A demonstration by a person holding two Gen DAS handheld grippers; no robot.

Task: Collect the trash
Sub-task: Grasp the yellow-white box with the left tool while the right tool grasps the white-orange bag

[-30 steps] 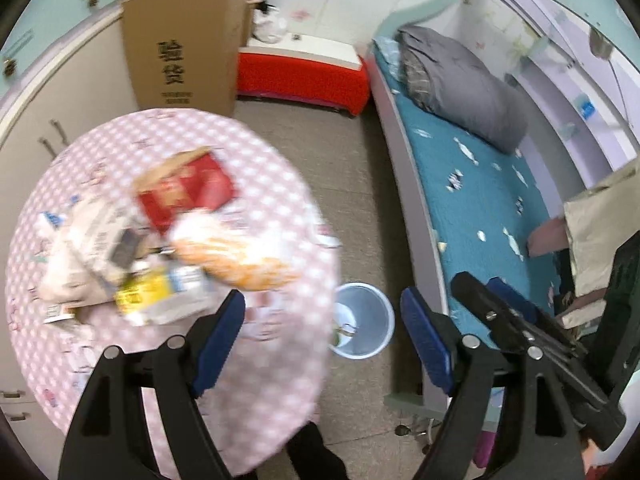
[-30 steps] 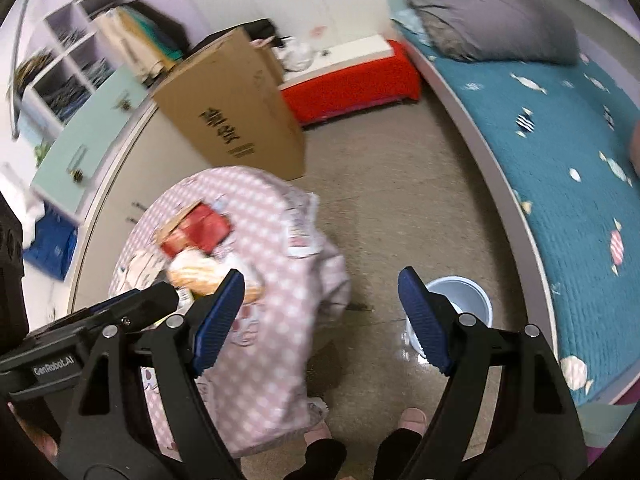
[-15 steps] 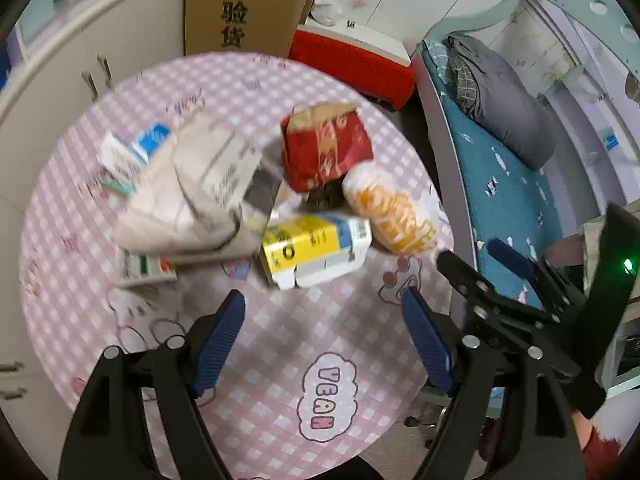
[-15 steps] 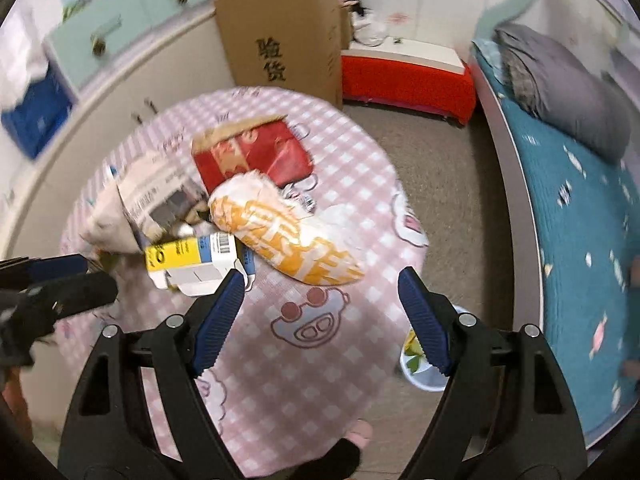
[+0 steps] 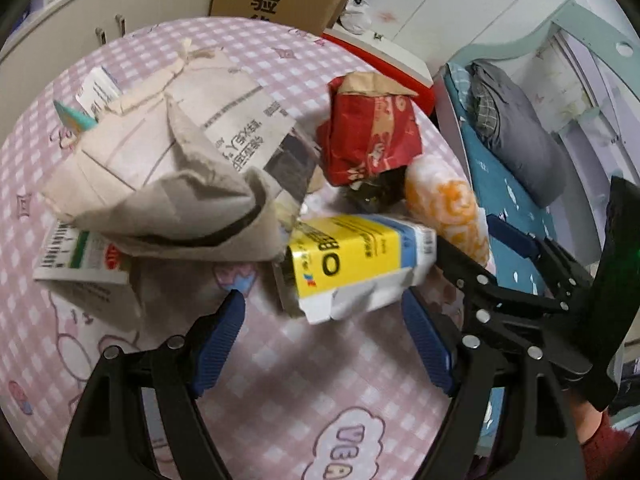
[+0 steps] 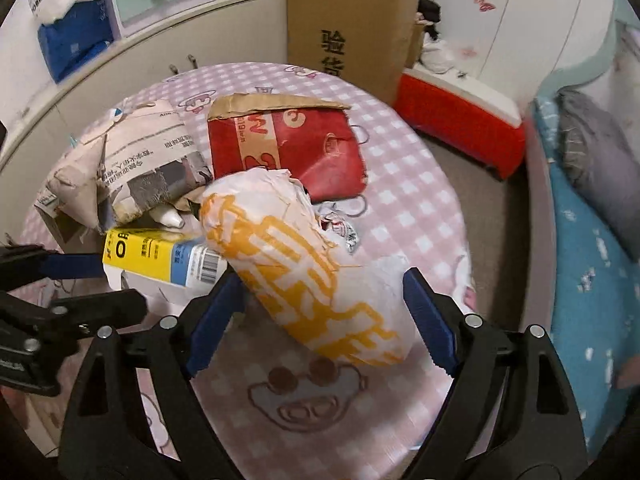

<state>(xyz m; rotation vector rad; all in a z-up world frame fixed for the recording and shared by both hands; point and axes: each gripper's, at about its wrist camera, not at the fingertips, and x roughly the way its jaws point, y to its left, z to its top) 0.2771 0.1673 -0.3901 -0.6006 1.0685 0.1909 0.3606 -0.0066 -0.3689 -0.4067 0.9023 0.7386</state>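
Trash is heaped on a round table with a pink checked cloth [image 5: 280, 380] [image 6: 400, 184]. My left gripper [image 5: 324, 320] [image 6: 122, 286] is open just in front of a yellow, blue and white carton [image 5: 352, 256] [image 6: 160, 260] and is not touching it. My right gripper [image 6: 322, 312] [image 5: 464, 234] straddles a white bag with orange print [image 6: 304, 264] [image 5: 448, 204]. Its jaws are closing around the bag, and the pads do not visibly squeeze it. Behind these lie a crumpled newspaper bundle [image 5: 172, 184] [image 6: 132, 176] and a red paper bag [image 5: 368, 136] [image 6: 288, 148].
A flat green and white box [image 5: 80, 256] pokes out from under the newspaper. Beyond the table stand a tall cardboard box [image 6: 348, 28], a red bench [image 6: 460, 120] and pale cabinets [image 6: 120, 68]. A bed with a teal sheet [image 6: 592, 240] runs along the right.
Both grippers have come down over the table, so the trash looks much larger. The right jaws have narrowed around the orange-print bag. The left jaws keep the same width.
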